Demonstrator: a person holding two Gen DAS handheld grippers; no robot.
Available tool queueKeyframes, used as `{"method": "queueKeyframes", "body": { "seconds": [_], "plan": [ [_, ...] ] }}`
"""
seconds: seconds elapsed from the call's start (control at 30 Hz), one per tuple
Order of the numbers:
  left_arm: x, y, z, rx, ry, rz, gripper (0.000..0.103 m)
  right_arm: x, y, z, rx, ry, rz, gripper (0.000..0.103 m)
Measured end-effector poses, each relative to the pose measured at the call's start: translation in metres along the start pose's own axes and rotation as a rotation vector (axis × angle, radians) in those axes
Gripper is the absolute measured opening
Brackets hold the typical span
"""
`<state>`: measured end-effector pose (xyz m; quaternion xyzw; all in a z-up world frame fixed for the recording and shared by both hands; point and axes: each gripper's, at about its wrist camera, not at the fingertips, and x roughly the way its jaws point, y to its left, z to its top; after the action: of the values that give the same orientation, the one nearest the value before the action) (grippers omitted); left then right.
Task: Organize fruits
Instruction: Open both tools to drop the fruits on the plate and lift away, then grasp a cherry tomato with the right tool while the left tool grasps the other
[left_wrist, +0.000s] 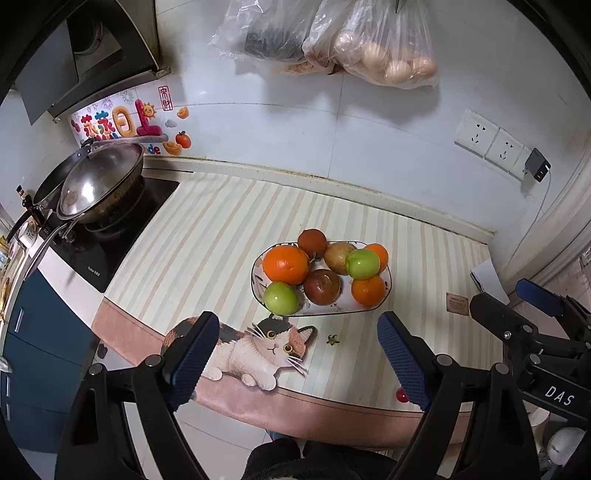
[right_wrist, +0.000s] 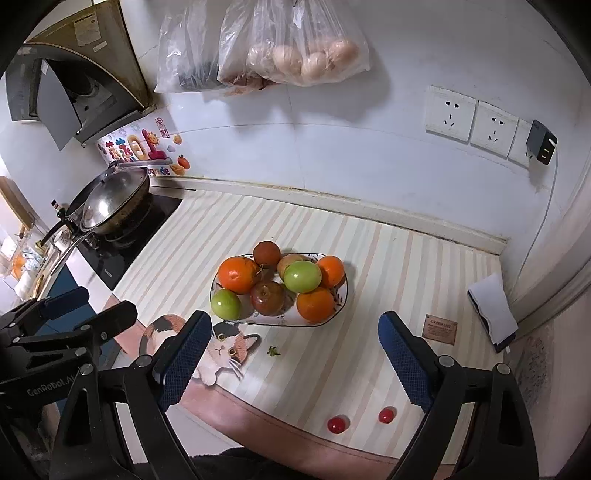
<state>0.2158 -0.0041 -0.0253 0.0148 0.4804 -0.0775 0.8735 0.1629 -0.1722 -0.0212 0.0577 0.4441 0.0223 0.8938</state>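
A patterned plate (left_wrist: 384, 299) (right_wrist: 341, 299) sits mid-counter on a striped mat, piled with oranges (left_wrist: 285, 264) (right_wrist: 315, 304), green apples (left_wrist: 362, 263) (right_wrist: 302, 276) and dark red fruits (left_wrist: 322, 287) (right_wrist: 268, 298). Two small red cherry tomatoes (right_wrist: 337, 424) (right_wrist: 386, 415) lie near the mat's front edge; one (left_wrist: 402, 396) peeks beside a pad in the left wrist view. My left gripper (left_wrist: 299, 356) hovers open and empty in front of the plate. My right gripper (right_wrist: 295, 356) is likewise open and empty, held back from the plate. Each gripper shows at the edge of the other's view.
A wok with a lid (left_wrist: 98, 184) (right_wrist: 112, 205) stands on the stove at the left. Plastic bags of eggs (left_wrist: 388, 55) (right_wrist: 310, 59) hang on the wall. Sockets and a charger (right_wrist: 539, 142) are at the right. A phone-like item (right_wrist: 493, 312) lies at the counter's right end.
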Motion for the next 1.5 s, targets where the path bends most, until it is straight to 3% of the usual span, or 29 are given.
{"method": "queueKeyframes", "body": {
  "seconds": [0.27, 0.4, 0.53, 0.67, 0.87, 1.03, 1.1, 1.3, 1.5],
  "plan": [
    [0.025, -0.012, -0.009, 0.040, 0.046, 0.052, 0.088, 0.029, -0.026, -0.013, 0.114, 0.080, 0.046, 0.094],
    [0.062, -0.029, -0.023, 0.112, 0.129, 0.095, 0.088, 0.078, -0.055, -0.045, 0.179, 0.223, 0.010, 0.094],
    [0.109, -0.045, -0.045, 0.181, 0.252, 0.097, 0.088, 0.135, -0.085, -0.100, 0.282, 0.385, 0.003, 0.093],
    [0.154, -0.060, -0.071, 0.222, 0.385, 0.064, 0.088, 0.165, -0.102, -0.146, 0.355, 0.456, -0.010, 0.081],
    [0.194, -0.075, -0.096, 0.254, 0.502, 0.055, 0.088, 0.196, -0.105, -0.181, 0.377, 0.507, -0.011, 0.063],
    [0.205, -0.078, -0.103, 0.259, 0.539, 0.055, 0.088, 0.209, -0.093, -0.188, 0.321, 0.498, -0.031, 0.048],
    [0.206, -0.080, -0.104, 0.259, 0.545, 0.053, 0.088, 0.210, -0.088, -0.188, 0.277, 0.488, -0.054, 0.031],
    [0.203, -0.095, -0.099, 0.276, 0.539, 0.033, 0.088, 0.191, -0.096, -0.188, 0.298, 0.456, -0.049, 0.031],
    [0.208, -0.134, -0.095, 0.307, 0.551, -0.035, 0.088, 0.147, -0.145, -0.183, 0.437, 0.363, -0.076, 0.031]
  ]
}}
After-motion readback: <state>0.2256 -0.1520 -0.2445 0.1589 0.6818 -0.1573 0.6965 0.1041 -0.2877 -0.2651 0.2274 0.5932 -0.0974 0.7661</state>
